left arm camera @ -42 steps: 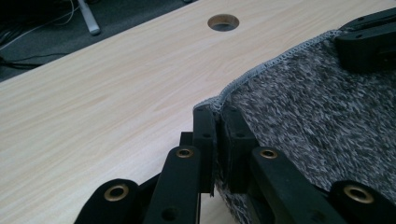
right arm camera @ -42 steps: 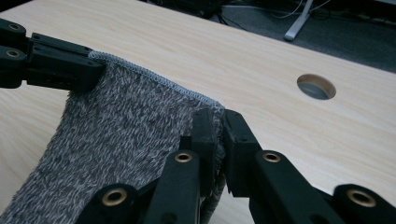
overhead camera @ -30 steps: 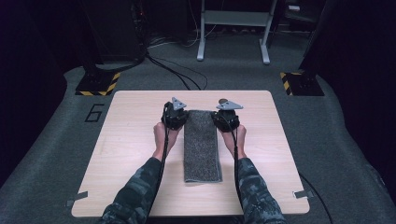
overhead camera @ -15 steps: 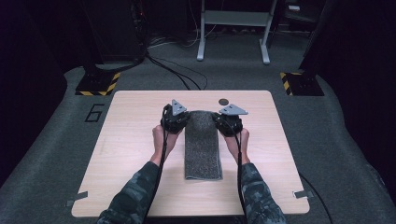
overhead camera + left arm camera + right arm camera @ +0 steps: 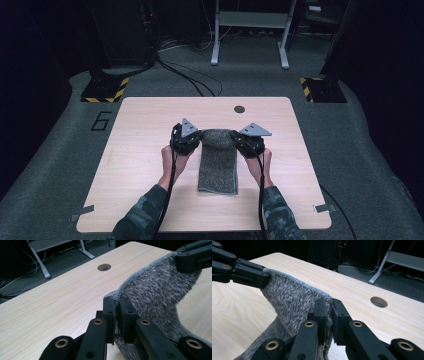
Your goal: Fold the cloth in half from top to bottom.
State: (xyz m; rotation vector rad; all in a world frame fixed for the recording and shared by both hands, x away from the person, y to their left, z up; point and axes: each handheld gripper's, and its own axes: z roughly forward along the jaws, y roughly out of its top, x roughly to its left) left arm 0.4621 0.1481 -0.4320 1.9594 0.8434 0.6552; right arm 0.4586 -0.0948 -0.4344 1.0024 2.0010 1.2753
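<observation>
Item: grey towel [image 5: 218, 160], folded to a long strip, lying mid tabletop [image 5: 150, 120], far end being lifted clear of the wood.
Loc: near end resting flat toward the person's side; far hem hanging between the two grippers, sagging a little in the middle.
L gripper [image 5: 186, 140]: fingers [image 5: 110, 315] pressing together on the left far corner, stitched hem caught right at the tips.
R gripper [image 5: 250, 141]: fingers [image 5: 338, 315] pinching the right far corner, likewise near the hem, only a thin bite of pile showing.
Step (est.): probably carrying the far end back toward the near end for another fold.
Risk 1: corner slipping out. Cause: grip sitting at the very edge of the cloth, fluffy pile giving little purchase; any tug w/ tension across the hem likely pulling it free.
Risk 2: only top layer being held. Cause: strip being folded already; lower layer possibly dropping away & opening the fold. Layer count inside the fingers: cannot tell.
Risk 3: crooked fold. Cause: one hand travelling faster or lower than the other, hem landing skewed vs near edge.
Risk 4: whole strip dragging over the tabletop. Cause: pulling toward the person before gaining enough height, near end sliding instead of staying put.
Other: round cable hole [image 5: 239, 109] in tabletop beyond the towel, well apart, posing no snag.
</observation>
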